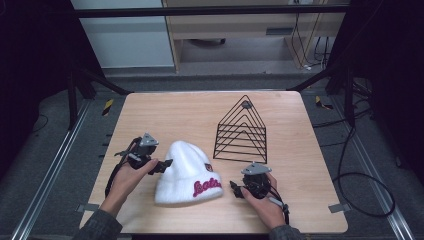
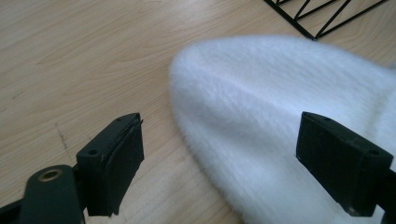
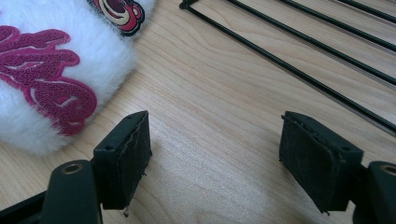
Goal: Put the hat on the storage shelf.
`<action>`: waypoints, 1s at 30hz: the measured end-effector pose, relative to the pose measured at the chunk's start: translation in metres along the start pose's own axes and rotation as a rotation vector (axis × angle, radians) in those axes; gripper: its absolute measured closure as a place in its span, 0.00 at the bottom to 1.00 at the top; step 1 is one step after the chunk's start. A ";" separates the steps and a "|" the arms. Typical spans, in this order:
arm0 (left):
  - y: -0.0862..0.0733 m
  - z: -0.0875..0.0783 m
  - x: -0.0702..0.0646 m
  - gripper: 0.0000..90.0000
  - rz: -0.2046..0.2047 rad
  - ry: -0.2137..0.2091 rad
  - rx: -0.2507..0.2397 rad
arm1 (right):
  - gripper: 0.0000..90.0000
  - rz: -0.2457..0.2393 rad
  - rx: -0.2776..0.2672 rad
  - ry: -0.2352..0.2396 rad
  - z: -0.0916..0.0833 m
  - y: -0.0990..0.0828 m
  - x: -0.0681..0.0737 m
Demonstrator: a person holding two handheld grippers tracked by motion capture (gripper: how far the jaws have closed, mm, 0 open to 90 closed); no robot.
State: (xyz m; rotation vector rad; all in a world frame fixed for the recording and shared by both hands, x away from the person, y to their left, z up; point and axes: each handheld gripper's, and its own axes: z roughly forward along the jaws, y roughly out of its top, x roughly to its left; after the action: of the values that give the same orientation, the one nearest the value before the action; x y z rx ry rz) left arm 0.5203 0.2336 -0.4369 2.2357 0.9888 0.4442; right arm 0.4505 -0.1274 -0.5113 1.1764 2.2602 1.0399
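Note:
A fluffy white beanie (image 1: 187, 172) with pink lettering lies flat near the front middle of the wooden table (image 1: 165, 115). My left gripper (image 1: 164, 165) sits at the hat's left side, open, its jaws wide apart over the edge of the white beanie (image 2: 280, 121). My right gripper (image 1: 234, 188) rests low at the hat's right, open, with bare wood between its jaws. In the right gripper view the beanie (image 3: 42, 74) shows its pink letters at the upper left. A black wire rack (image 1: 242, 131) shaped like a triangle stands behind the right hand.
The wire rack's base rods (image 3: 303, 51) cross the table just beyond my right gripper, and a corner of the rack (image 2: 322, 18) lies past the hat. Bare wood stretches over the table's far left and right edges. Dark floor and cables surround the table.

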 end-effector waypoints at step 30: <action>0.014 0.065 0.012 0.45 -0.070 -0.015 0.121 | 0.28 0.000 0.000 0.000 0.000 0.000 0.000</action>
State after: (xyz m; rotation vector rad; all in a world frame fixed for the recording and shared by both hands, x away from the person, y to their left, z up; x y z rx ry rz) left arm 0.5698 0.2083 -0.4748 2.2995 1.1087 0.3450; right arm 0.4504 -0.1274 -0.5113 1.1768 2.2603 1.0396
